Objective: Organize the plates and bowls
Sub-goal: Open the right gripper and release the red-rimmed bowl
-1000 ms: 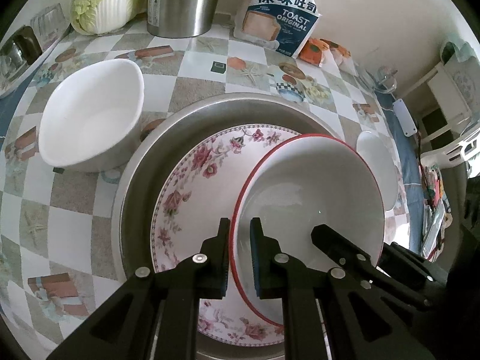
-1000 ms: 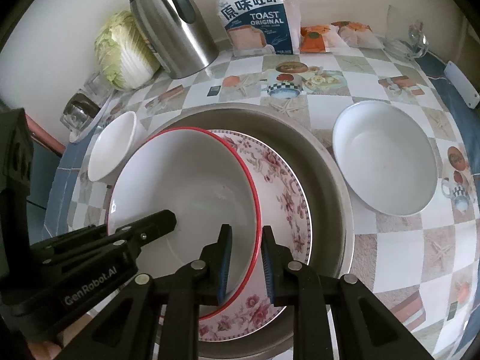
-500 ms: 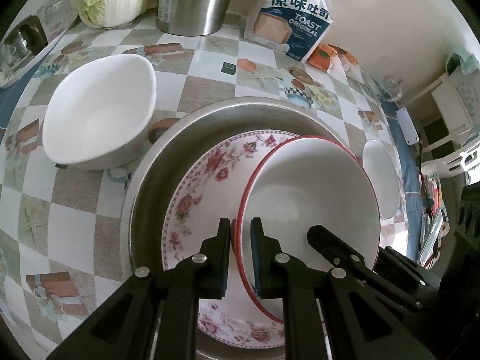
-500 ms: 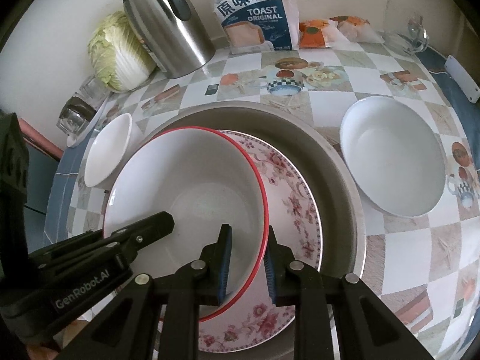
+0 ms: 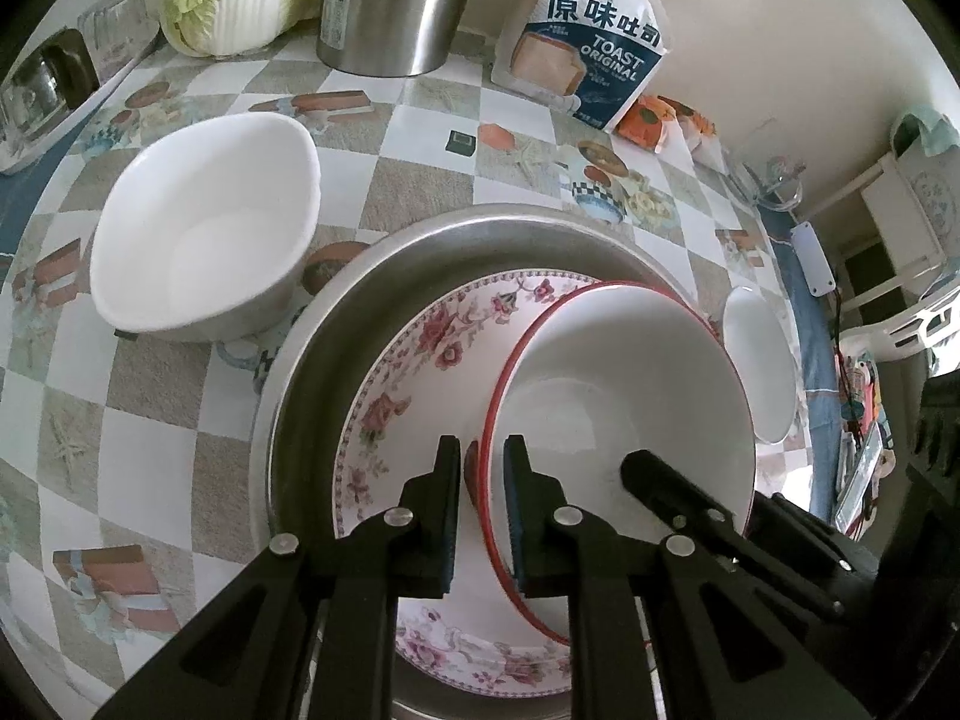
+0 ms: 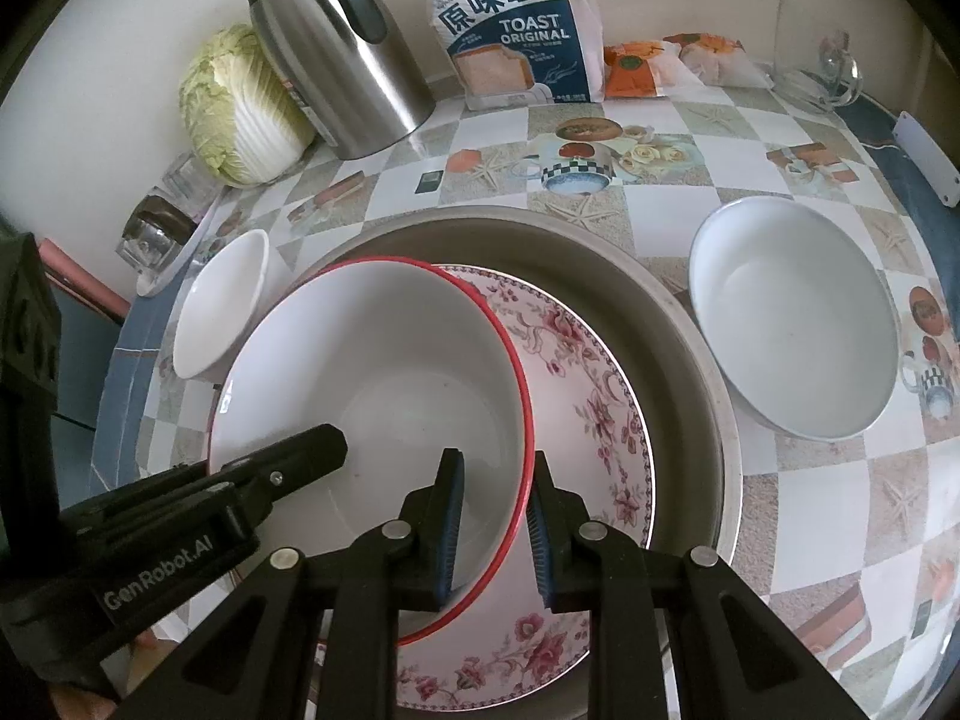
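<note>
A white bowl with a red rim (image 5: 624, 396) (image 6: 372, 372) sits on a pink-flowered plate (image 5: 420, 372) (image 6: 576, 396) inside a large steel basin (image 5: 336, 324) (image 6: 678, 312). My left gripper (image 5: 482, 468) straddles the bowl's left rim, its jaws a little apart with a narrow gap showing. My right gripper (image 6: 493, 474) straddles the bowl's right rim with wider jaws and gaps on both sides. A white bowl (image 5: 204, 234) (image 6: 222, 300) stands left of the basin. Another white bowl (image 6: 792, 324) (image 5: 759, 360) stands right of it.
At the back of the checked table stand a steel kettle (image 6: 342, 48), a cabbage (image 6: 240, 102), a toast bag (image 6: 516, 42) and orange snack packets (image 6: 642, 66). Glassware (image 6: 156, 228) sits at the far left and a glass (image 6: 834, 66) at the far right.
Both grippers' jaws have widened slightly around the red-rimmed bowl's rim, the right one more. Both cameras have drawn back a little from the basin.
</note>
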`<action>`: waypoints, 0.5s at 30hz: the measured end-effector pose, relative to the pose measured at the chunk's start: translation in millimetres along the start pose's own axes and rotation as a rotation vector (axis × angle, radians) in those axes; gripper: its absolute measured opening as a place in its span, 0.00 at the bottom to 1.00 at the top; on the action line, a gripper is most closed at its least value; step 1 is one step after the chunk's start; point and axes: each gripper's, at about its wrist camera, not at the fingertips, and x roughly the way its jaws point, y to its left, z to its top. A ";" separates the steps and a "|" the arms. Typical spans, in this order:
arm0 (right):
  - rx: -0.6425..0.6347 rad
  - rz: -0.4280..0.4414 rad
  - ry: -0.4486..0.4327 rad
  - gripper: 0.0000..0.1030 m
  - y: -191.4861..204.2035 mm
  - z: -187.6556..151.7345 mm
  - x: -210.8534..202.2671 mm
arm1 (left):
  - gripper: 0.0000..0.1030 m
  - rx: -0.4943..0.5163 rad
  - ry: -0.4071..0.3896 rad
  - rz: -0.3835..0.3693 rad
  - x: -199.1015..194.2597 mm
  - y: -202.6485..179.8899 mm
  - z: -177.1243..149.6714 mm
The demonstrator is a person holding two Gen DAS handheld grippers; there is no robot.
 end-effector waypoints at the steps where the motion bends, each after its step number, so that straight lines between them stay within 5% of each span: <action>1: -0.002 -0.004 -0.005 0.22 0.1 0.8 -1.4 | 0.14 0.001 -0.001 0.000 -0.7 -0.5 0.3; 15: -0.032 -0.030 -0.108 0.22 4.6 7.8 -40.7 | 0.21 -0.003 -0.072 0.033 -28.2 0.6 2.4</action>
